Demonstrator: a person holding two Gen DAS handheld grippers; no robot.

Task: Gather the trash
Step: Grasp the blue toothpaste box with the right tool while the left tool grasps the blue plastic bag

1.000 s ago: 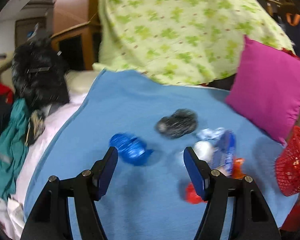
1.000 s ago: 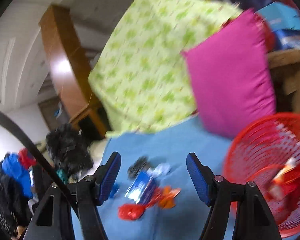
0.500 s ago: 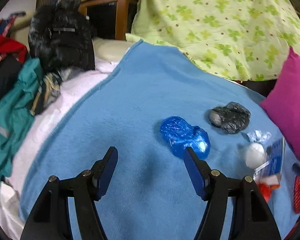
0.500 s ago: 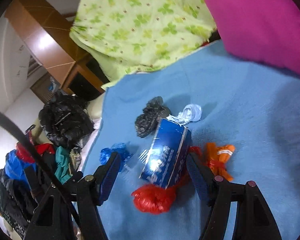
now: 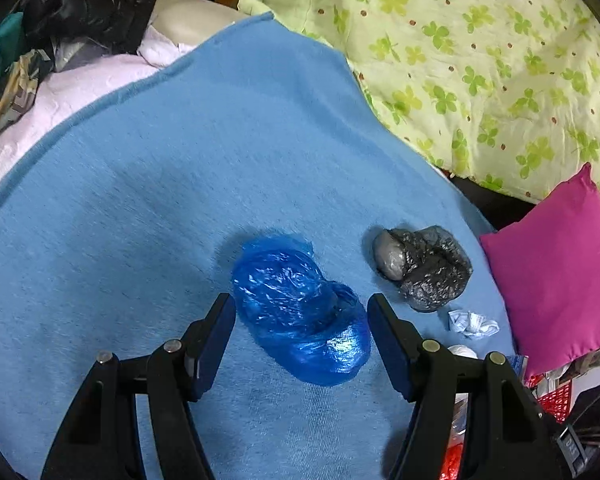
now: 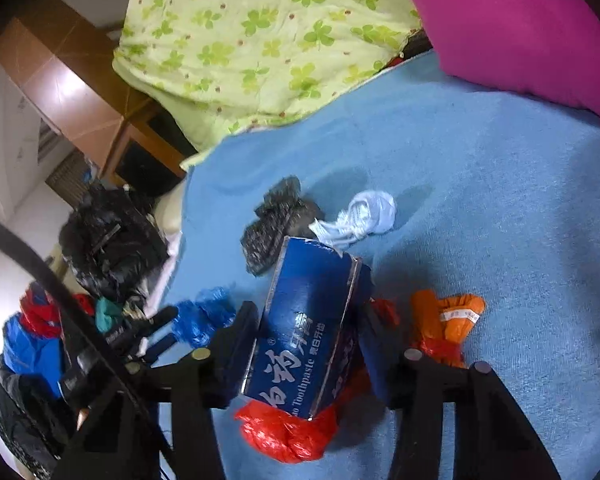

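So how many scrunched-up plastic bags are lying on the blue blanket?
4: a blue bag between the left gripper's fingers, a black bag to its right, a red bag under the toothpaste box, an orange bag beside it. More may be hidden.

left claw (image 5: 301,332) blk arms, blue pads, silver screws, right claw (image 6: 308,338) same

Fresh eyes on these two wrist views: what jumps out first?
The blue toothpaste box sits between the right gripper fingers, whose jaws have just been closing on it, over a red bag. In the left wrist view, a crumpled blue plastic bag lies on the blue blanket between the open left gripper fingers.
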